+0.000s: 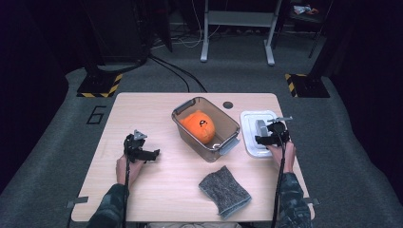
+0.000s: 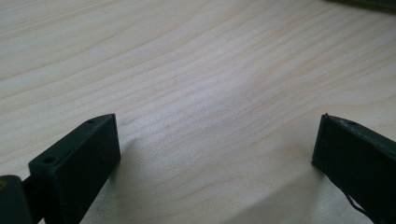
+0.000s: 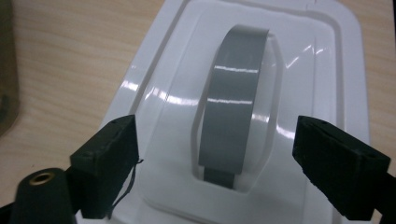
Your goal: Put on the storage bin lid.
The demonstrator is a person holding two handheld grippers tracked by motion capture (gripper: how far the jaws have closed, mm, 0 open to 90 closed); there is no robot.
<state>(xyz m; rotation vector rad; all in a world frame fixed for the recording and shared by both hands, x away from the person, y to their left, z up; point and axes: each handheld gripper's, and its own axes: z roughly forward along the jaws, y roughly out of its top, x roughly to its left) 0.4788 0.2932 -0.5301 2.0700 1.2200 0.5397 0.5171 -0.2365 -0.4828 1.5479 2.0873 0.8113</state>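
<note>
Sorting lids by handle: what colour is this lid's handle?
Grey, on a white lid; the handle shows best in the right gripper view.

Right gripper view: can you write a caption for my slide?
Open tongs hover over a white lid, lined up on either side of its grey handle.

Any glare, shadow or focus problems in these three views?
High view: table evenly lit, surroundings fall off to near black, image soft. Right gripper view: bright streaks of glare on the white lid and its grey handle; near fingers slightly blurred. Left gripper view: soft shadow under the fingers, wood grain sharp at centre.
</note>
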